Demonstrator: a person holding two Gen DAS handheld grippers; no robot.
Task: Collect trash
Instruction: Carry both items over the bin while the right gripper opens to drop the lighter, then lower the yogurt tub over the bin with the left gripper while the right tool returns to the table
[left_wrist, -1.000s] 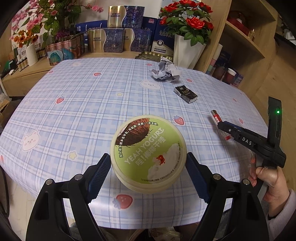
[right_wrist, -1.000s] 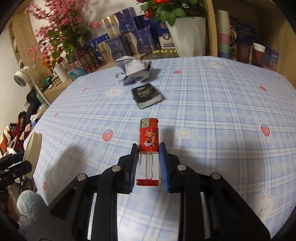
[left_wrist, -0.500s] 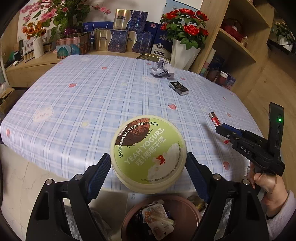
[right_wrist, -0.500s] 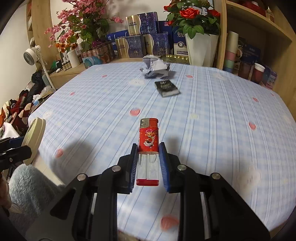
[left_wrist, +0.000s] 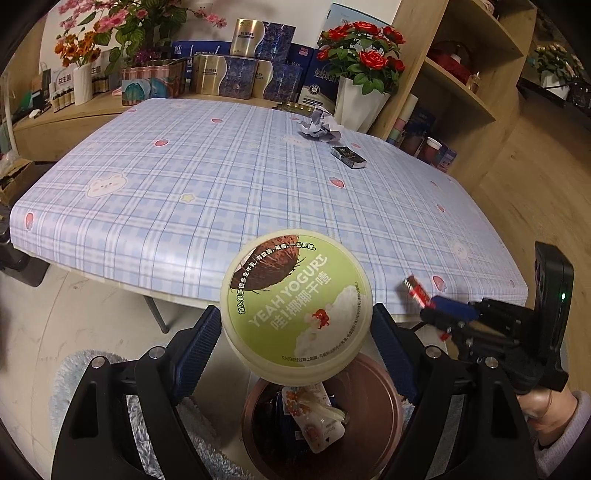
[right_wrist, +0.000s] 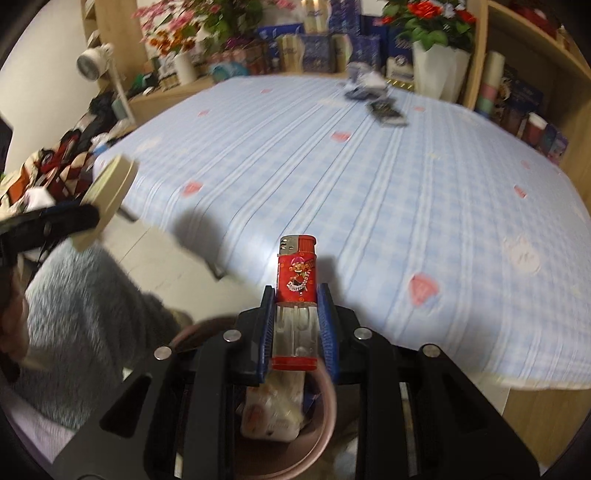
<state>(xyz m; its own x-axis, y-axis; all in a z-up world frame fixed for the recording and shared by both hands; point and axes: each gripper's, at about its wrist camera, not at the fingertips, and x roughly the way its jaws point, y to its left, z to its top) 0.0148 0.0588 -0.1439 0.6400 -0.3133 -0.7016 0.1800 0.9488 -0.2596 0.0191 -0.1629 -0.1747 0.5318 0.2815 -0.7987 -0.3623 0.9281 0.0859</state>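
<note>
My left gripper is shut on a round green-lidded yogurt tub and holds it in the air just past the table's near edge, above a brown trash bin. In the right wrist view, my right gripper is shut on a red lighter, also over the bin, which holds some wrappers. From the left wrist view the right gripper shows at the right with the lighter. A crumpled paper ball and a small black box lie far back on the table.
The table wears a blue plaid cloth. A grey shaggy rug lies on the floor beside the bin. Flower vases and boxes line the back, and wooden shelves stand at the right. A person's hand holds the right gripper.
Both grippers have drawn back from over the table to past its near edge, each keeping its load. The trash bin has come into view beneath them.
</note>
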